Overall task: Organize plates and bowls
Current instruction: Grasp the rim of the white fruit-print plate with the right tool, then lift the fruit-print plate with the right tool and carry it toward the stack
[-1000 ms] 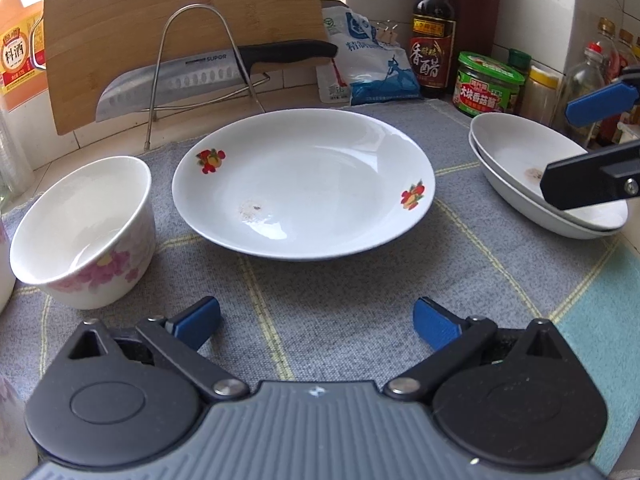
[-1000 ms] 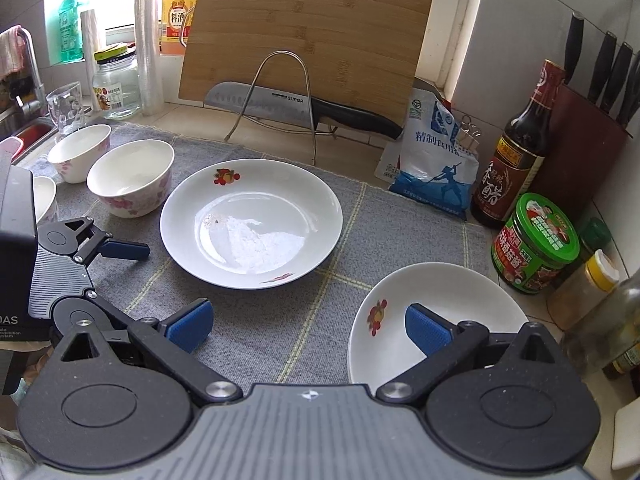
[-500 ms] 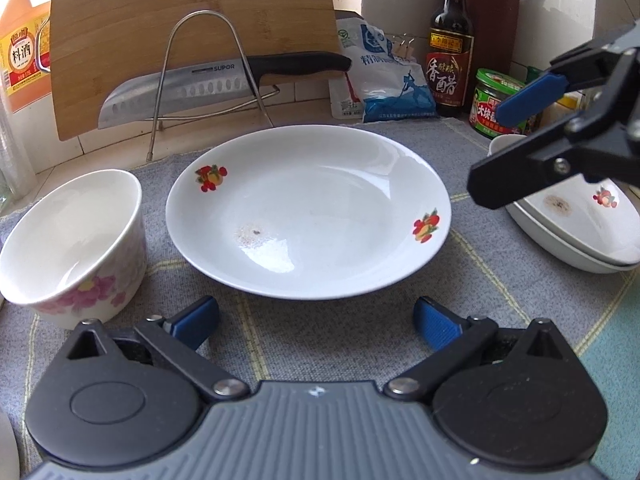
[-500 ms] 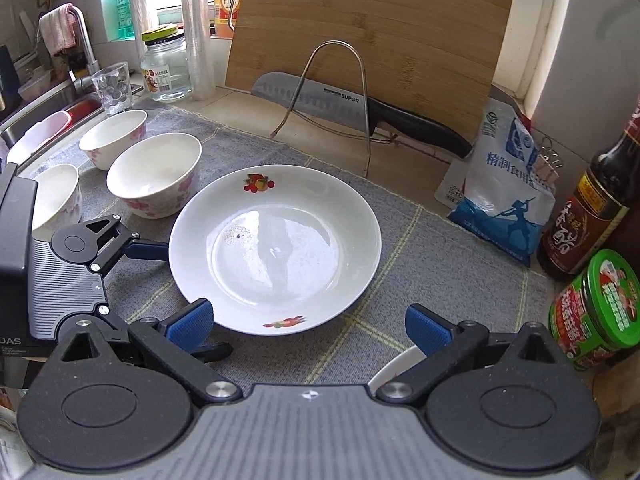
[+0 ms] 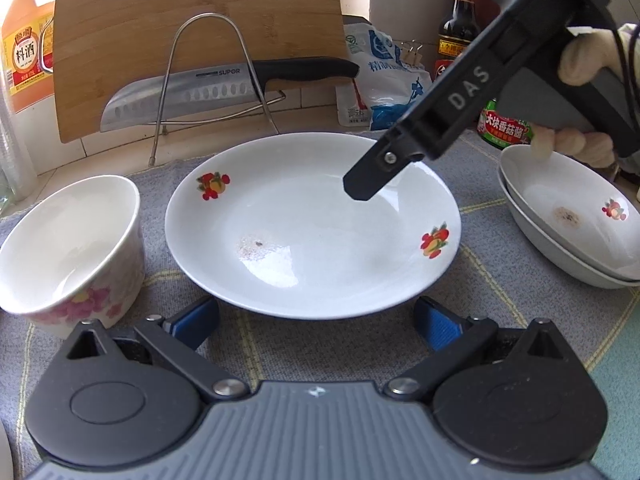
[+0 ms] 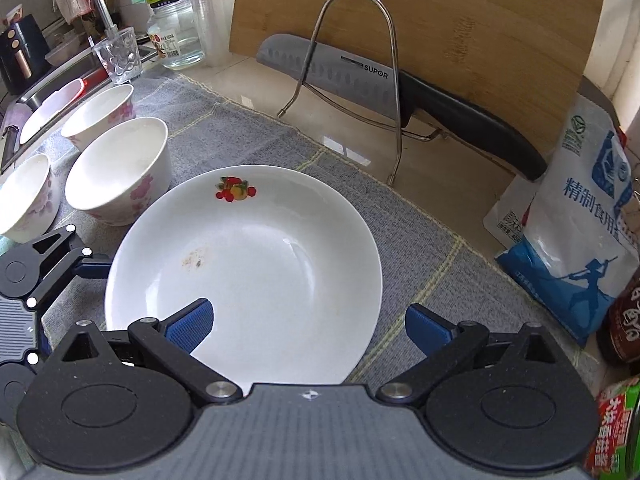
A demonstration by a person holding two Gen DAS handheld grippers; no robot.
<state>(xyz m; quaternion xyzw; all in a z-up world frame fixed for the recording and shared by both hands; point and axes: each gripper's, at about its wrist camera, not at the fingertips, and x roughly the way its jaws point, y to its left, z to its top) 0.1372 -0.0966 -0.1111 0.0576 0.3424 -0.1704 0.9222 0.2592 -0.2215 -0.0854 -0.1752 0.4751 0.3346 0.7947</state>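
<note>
A white plate (image 5: pixel 312 224) with fruit prints lies on the grey mat, with a small stain inside. My left gripper (image 5: pixel 316 322) is open, low at the plate's near rim, one pad on either side. My right gripper (image 6: pixel 309 325) is open above the plate's right edge: its left pad hangs over the plate (image 6: pixel 248 260) and its right pad over the mat. From the left wrist view its dark finger (image 5: pixel 372 176) hangs over the plate's far right part. A floral bowl (image 5: pixel 68 248) stands left of the plate. Two stacked plates (image 5: pixel 572 220) sit at the right.
Three floral bowls (image 6: pixel 120 168) cluster left of the plate, near the sink (image 6: pixel 48 100). Behind stand a cutting board (image 6: pixel 440 32), a knife (image 6: pixel 360 76) on a wire rack, a salt bag (image 6: pixel 580 240), a sauce bottle (image 5: pixel 456 40) and a green-lidded jar (image 5: pixel 504 128).
My right gripper has swung left from the stacked plates to above the middle plate's right edge. My left gripper has crept forward to the plate's near rim. Both stay open.
</note>
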